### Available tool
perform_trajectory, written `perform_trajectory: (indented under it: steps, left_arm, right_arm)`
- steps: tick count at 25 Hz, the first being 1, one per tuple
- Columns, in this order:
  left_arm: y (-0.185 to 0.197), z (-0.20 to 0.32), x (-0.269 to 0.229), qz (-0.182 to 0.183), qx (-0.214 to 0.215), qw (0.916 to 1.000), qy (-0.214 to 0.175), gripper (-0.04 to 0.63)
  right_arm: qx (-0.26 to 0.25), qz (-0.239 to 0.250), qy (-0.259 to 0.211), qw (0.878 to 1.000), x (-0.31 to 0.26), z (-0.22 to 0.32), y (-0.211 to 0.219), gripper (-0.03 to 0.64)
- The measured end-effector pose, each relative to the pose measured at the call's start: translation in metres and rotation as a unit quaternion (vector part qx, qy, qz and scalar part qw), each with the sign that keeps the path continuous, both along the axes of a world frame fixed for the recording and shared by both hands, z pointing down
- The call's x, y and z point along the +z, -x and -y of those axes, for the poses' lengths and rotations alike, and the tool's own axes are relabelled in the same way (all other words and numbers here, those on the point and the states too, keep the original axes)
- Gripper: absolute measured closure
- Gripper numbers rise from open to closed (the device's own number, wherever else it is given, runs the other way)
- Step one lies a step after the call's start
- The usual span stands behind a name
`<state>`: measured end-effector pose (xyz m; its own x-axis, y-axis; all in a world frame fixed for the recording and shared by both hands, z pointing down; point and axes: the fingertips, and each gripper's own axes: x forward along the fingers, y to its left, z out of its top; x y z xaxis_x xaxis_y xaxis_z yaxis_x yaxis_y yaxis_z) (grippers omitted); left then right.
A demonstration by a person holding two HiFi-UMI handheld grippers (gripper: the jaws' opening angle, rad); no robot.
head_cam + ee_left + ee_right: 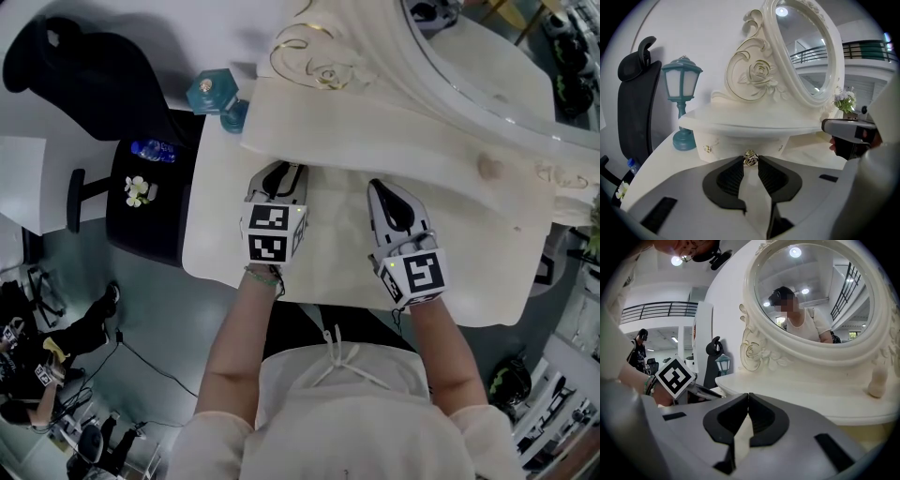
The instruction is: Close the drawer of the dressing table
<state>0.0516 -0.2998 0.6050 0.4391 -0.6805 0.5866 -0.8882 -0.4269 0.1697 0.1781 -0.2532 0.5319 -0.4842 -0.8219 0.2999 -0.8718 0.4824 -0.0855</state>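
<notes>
The cream dressing table has a raised shelf under an oval mirror. Below the shelf is the drawer front with a gold rose-shaped knob. In the left gripper view my left gripper has its two black pads pressed on either side of that knob. In the head view the left gripper reaches under the shelf's edge, and the drawer is hidden. To its right my right gripper hovers over the tabletop. Its jaws are shut, tip against tip, with nothing between them.
A teal lantern lamp stands at the table's left end, with a black chair behind it. A small cream ornament sits on the shelf at the right. White flowers stand beside the mirror.
</notes>
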Motion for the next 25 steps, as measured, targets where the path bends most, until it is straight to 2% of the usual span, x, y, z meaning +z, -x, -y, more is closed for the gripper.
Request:
perform_trajectory:
  steps: [4,8,9,12,17,21,25]
  left_arm:
    - [-0.002,0.001,0.0,-0.004,0.005,1.0,0.0,0.483]
    - [-0.007,-0.004,-0.003,-0.012,0.019,0.9997,-0.003,0.36]
    - [-0.007,-0.007,-0.005,-0.011,0.019,0.9998,-0.004,0.356]
    - [-0.001,-0.015,-0.018,-0.014,0.012,0.9996,-0.023,0.356]
    - [0.009,-0.034,-0.062,-0.043,0.011,0.9961,-0.076,0.356]
    - [0.01,-0.051,-0.092,-0.058,0.045,0.9926,-0.097,0.362]
    - [0.011,-0.074,-0.125,-0.061,0.074,0.9869,-0.129,0.477]
  right_arm:
    - [0.003,-0.004,0.001,1.0,-0.002,-0.001,0.001,0.611]
    - [0.001,-0.014,-0.002,1.0,-0.005,-0.007,0.005,0.61]
    - [0.002,-0.016,-0.002,1.0,-0.006,-0.009,0.006,0.61]
    - [0.006,-0.018,-0.003,1.0,-0.009,-0.014,0.005,0.611]
    - [0.021,-0.019,-0.008,1.0,-0.021,-0.03,0.006,0.609]
    - [0.025,-0.024,-0.017,0.999,-0.035,-0.043,0.008,0.609]
    - [0.03,-0.021,-0.026,0.999,-0.051,-0.057,0.01,0.609]
